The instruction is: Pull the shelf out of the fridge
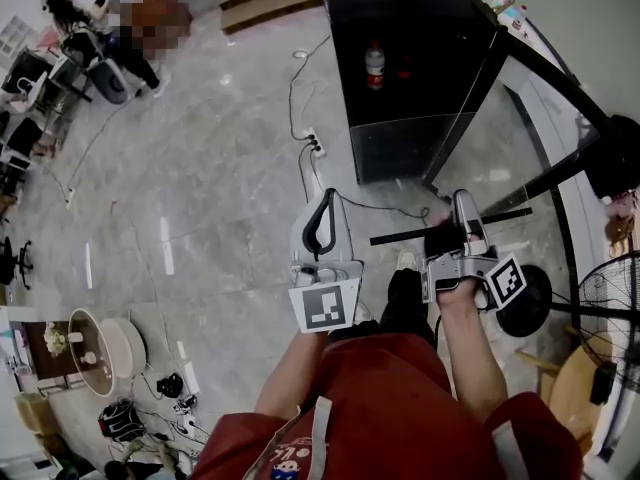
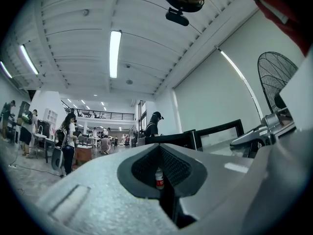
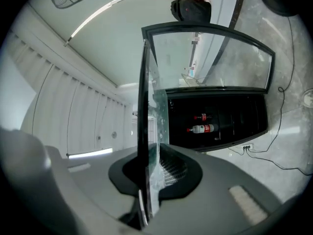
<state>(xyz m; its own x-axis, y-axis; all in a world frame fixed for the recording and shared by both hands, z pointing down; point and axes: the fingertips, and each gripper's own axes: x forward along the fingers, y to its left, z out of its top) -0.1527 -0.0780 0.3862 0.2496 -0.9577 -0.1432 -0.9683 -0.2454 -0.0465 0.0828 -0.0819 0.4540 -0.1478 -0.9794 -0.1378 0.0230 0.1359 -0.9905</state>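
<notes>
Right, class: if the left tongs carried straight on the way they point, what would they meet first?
Most likely the clear red-labelled plastic bottle in the open black fridge: it sits dead centre beyond the left tongs, with only grey floor between. Depth is unclear.

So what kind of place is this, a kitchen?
More likely a big open workshop or lab hall: the black fridge stands alone on a polished floor beside a power strip, people gather around desks behind, and a railed upper gallery shows.

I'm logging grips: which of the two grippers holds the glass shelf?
The right gripper: its jaws clamp the glass shelf by its edge, while the left gripper has its jaws together on nothing.
</notes>
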